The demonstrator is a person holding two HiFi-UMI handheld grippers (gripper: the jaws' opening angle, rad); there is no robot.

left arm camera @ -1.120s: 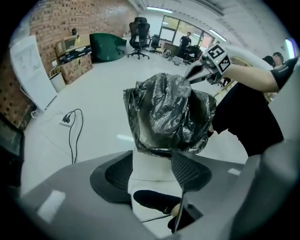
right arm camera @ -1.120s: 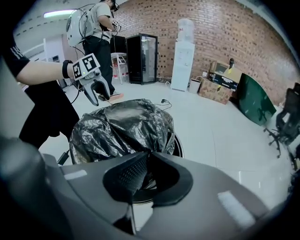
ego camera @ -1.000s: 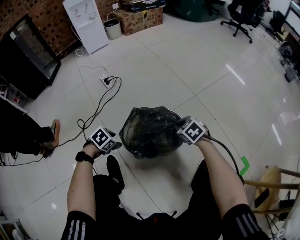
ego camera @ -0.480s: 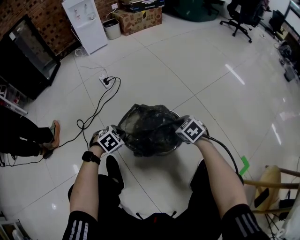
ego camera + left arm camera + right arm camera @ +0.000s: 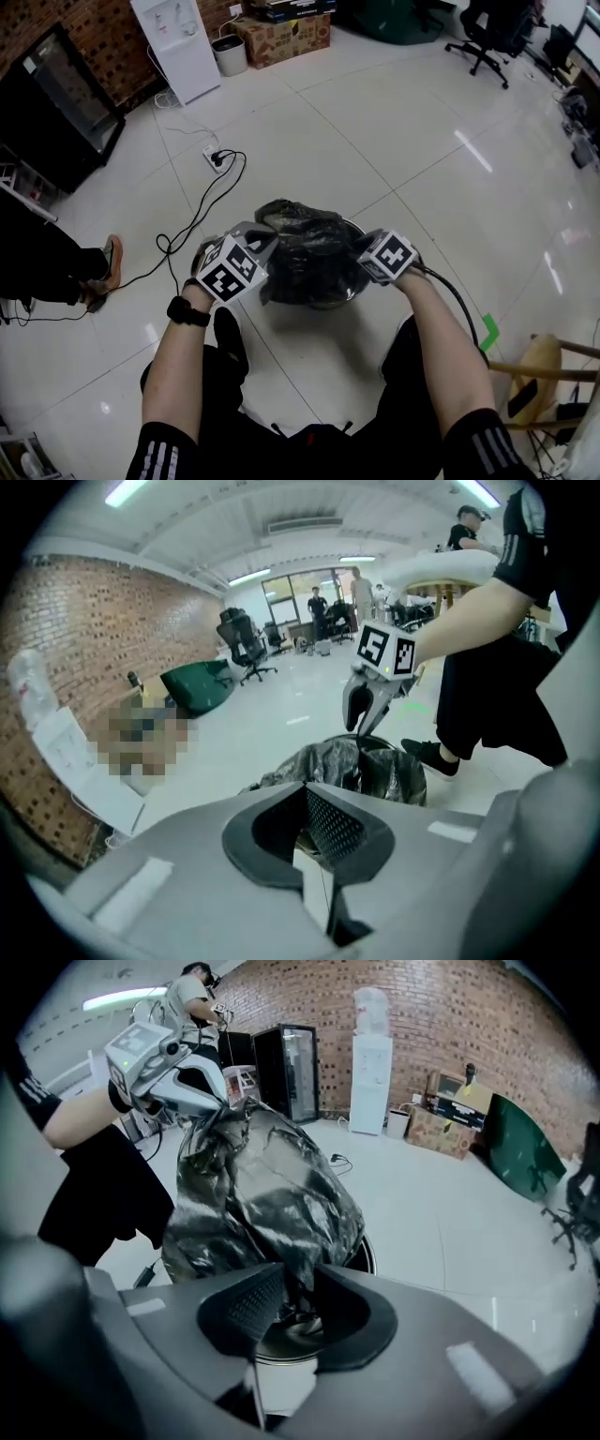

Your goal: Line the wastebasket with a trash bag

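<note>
A black trash bag lies bunched over a round metal wastebasket on the white tiled floor in front of me. My left gripper is shut on the bag's left edge and holds it raised above the rim. The right gripper view shows that left gripper lifting the bag into a peak. My right gripper is at the basket's right rim. Its jaws are opening, with a fold of the bag hanging loose between them. The left gripper view shows its own jaws together.
A power strip with a black cable trailing across the floor lies behind the basket to the left. A white water dispenser, a small bin and a cardboard box stand at the far wall. A wooden stool is at my right.
My left gripper moved up and right to the bag, shut on its edge and lifted it. The right gripper stayed at the rim and its jaws spread apart.
</note>
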